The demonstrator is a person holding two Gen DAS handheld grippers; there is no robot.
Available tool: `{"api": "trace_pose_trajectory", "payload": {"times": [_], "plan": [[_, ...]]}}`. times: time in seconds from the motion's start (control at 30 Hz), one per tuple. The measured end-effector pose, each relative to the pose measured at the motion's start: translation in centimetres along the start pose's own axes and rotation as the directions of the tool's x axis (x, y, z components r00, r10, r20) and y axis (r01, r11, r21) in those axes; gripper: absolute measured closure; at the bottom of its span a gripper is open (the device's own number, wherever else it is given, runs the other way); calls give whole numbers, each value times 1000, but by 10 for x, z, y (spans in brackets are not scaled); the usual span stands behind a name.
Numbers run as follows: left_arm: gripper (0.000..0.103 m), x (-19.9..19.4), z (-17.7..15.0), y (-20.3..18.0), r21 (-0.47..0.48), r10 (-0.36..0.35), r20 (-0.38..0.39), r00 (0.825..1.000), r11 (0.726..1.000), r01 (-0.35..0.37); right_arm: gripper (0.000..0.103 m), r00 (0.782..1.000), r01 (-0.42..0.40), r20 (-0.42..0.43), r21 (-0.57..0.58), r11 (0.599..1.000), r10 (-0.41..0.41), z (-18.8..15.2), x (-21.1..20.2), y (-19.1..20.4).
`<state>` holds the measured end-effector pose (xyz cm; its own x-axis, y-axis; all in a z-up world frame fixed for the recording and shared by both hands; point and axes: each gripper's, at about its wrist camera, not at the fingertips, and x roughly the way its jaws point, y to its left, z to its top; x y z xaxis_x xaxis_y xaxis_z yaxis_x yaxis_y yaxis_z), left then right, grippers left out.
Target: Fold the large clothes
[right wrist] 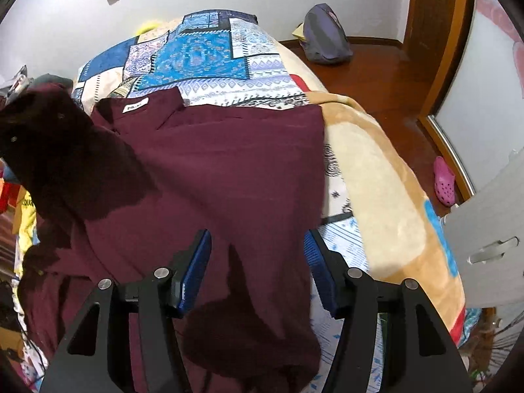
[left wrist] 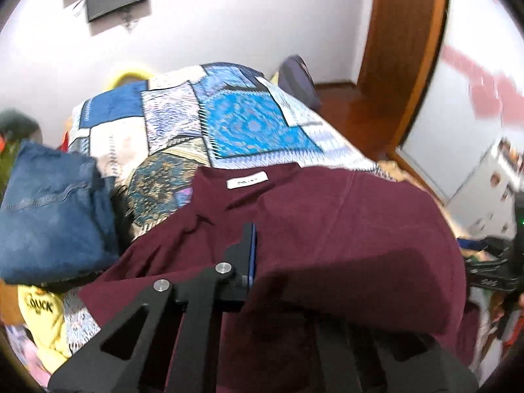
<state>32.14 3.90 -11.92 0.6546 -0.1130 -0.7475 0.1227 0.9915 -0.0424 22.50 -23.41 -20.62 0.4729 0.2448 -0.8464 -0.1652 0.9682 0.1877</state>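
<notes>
A large maroon shirt (right wrist: 229, 163) with a white neck label (right wrist: 135, 105) lies spread on the patchwork bedspread (right wrist: 203, 52). My left gripper (left wrist: 253, 255) is shut on a fold of the maroon shirt (left wrist: 327, 222), which drapes over and hides its right finger. That lifted fold shows in the right wrist view as a dark raised flap (right wrist: 49, 137) at the left. My right gripper (right wrist: 257, 255) is open, its blue pads (right wrist: 196, 268) straddling the shirt's lower right part just above the cloth.
Folded blue jeans (left wrist: 52, 216) and a yellow garment (left wrist: 42, 314) lie left of the shirt. A beige blanket (right wrist: 376, 190) covers the bed's right side. A pink clog (right wrist: 443, 180) and a grey bag (right wrist: 324, 36) lie on the wooden floor (right wrist: 376, 75).
</notes>
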Motion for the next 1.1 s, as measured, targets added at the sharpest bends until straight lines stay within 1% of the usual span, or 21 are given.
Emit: {"api": "trace_pose_trajectory", "payload": {"times": [0.03,0.07,0.17,0.23,0.3,0.37,0.47,0.5,0.57,0.63,0.73,0.77,0.83,0.87,0.93,0.97,1.03,1.1], "plan": [[99,-7,-2,8,-17,-20,4,1000,1000,20,48,1000,-9,-5,-1,1000,9,-1,2,3],[100,-13,-5,13,-26,-19,10,1000,999,19,48,1000,-13,-12,-4,1000,13,-2,5,7],[101,-32,-18,30,-64,3,31,1000,998,-1,45,999,37,-13,-54,998,-37,-9,13,19],[101,-42,-27,45,-126,-7,33,999,992,11,45,998,59,-23,-85,995,-61,-9,15,25],[101,-54,-35,65,-210,-21,38,999,977,28,45,998,55,-31,-89,995,-58,-5,13,28],[101,-67,-40,84,-277,-34,58,998,960,49,45,999,28,-23,-79,997,-29,4,8,28],[101,-81,-51,111,-376,-56,86,995,923,85,45,1000,-18,-14,-57,998,17,12,4,29],[101,-82,-57,119,-405,-64,88,994,909,95,45,1000,-19,-13,-55,998,18,14,6,30],[99,-76,-69,129,-441,-51,62,997,894,73,45,1000,1,-25,-64,998,-3,13,15,33],[99,-64,-86,138,-470,-15,6,1000,883,16,45,999,16,-46,-81,997,-20,10,25,36],[97,-49,-107,145,-480,26,-63,998,876,-54,45,996,30,-81,-122,992,-40,1,34,41],[96,-43,-114,146,-476,41,-88,995,876,-78,45,995,38,-84,-133,990,-50,-1,36,43],[96,-33,-126,145,-458,50,-121,991,883,-100,45,995,51,-76,-146,988,-63,-5,35,44],[95,-29,-131,143,-440,57,-138,989,891,-113,45,995,54,-74,-146,988,-65,-4,34,44],[90,-24,-139,136,-378,108,-168,980,911,-166,45,995,53,-77,-139,989,-64,-4,32,42],[87,-22,-142,131,-339,141,-176,974,920,-194,45,995,52,-80,-132,990,-63,-3,32,41],[81,-19,-147,123,-265,206,-190,960,931,-252,45,995,52,-81,-123,991,-62,-4,31,40],[79,-17,-157,119,-232,206,-207,956,939,-253,45,995,53,-78,-119,991,-63,-5,30,38]]}}
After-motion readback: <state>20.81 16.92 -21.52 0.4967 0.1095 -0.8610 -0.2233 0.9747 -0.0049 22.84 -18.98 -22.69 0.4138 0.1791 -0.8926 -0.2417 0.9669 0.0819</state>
